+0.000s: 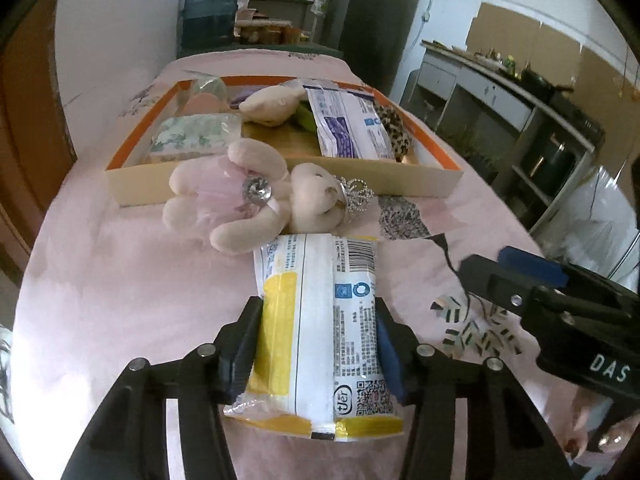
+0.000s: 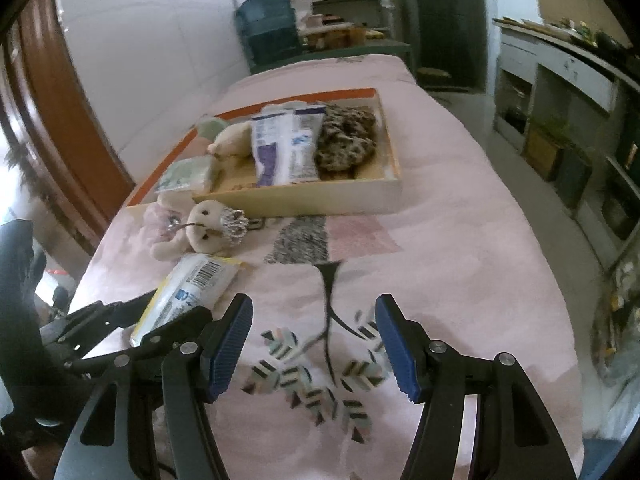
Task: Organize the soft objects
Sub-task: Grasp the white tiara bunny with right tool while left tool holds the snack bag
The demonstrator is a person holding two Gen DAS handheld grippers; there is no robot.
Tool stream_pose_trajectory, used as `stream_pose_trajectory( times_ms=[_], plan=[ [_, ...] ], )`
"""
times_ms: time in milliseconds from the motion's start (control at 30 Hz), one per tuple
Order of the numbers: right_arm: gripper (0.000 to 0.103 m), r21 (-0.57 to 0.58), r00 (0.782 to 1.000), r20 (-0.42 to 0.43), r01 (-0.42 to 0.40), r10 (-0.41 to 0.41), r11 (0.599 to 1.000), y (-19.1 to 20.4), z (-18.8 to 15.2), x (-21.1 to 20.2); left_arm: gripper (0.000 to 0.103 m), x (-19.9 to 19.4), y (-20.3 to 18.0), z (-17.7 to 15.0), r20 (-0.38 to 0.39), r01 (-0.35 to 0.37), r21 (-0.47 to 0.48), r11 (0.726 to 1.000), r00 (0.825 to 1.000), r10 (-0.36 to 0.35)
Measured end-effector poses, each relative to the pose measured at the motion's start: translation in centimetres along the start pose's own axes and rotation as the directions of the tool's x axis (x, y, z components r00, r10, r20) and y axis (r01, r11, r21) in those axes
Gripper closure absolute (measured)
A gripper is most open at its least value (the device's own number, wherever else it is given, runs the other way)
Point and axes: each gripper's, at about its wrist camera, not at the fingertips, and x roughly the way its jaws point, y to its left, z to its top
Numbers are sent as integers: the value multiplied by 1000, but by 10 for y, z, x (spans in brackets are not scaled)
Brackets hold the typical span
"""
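Note:
My left gripper (image 1: 316, 320) is shut on a yellow and white tissue pack (image 1: 320, 320), which lies on the pink cloth; the pack also shows in the right wrist view (image 2: 192, 288). A beige plush bear with a crown (image 1: 248, 196) lies just beyond the pack, in front of the orange-rimmed box (image 1: 280, 178). The box holds a second plush (image 1: 272, 104), a blue and white pack (image 1: 348, 124), a leopard-print item (image 1: 396, 128) and a green floral pack (image 1: 188, 136). My right gripper (image 2: 314, 340) is open and empty over the leaf pattern, to the right of the left gripper.
The pink cloth (image 2: 460, 260) covers the table. A brown door (image 2: 60, 120) stands at the left. A blue water jug (image 2: 266, 26) and shelves stand behind the table. A counter with cupboards (image 1: 520, 112) runs along the right.

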Motion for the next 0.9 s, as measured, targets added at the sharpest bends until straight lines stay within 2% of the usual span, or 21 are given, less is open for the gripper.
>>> stream_pose_trajectory(
  times_ms=[133,300,400,600,800,900],
  plan=[
    [37,-53,990,-28,-139,137,989,8,18,7,51,-9,7,-3,2,28,-28,999,1000,-28],
    [37,-193,966,-93,-255,241,948,31,44,26,51,-24,17,-13,-2,24,-48,999,1000,-24],
    [28,-233,951,-134,-302,277,924,42,53,43,51,-33,26,-18,4,7,-70,998,1000,-7],
    [28,-184,919,-209,-372,334,910,44,64,78,51,-46,44,-16,35,-9,-113,994,999,13],
    [28,-158,895,-232,-421,381,893,47,72,101,51,-49,55,-11,52,-9,-145,989,999,17],
    [28,-146,874,-246,-460,418,876,51,73,107,51,-49,59,-12,51,-12,-154,988,998,20]
  ],
)
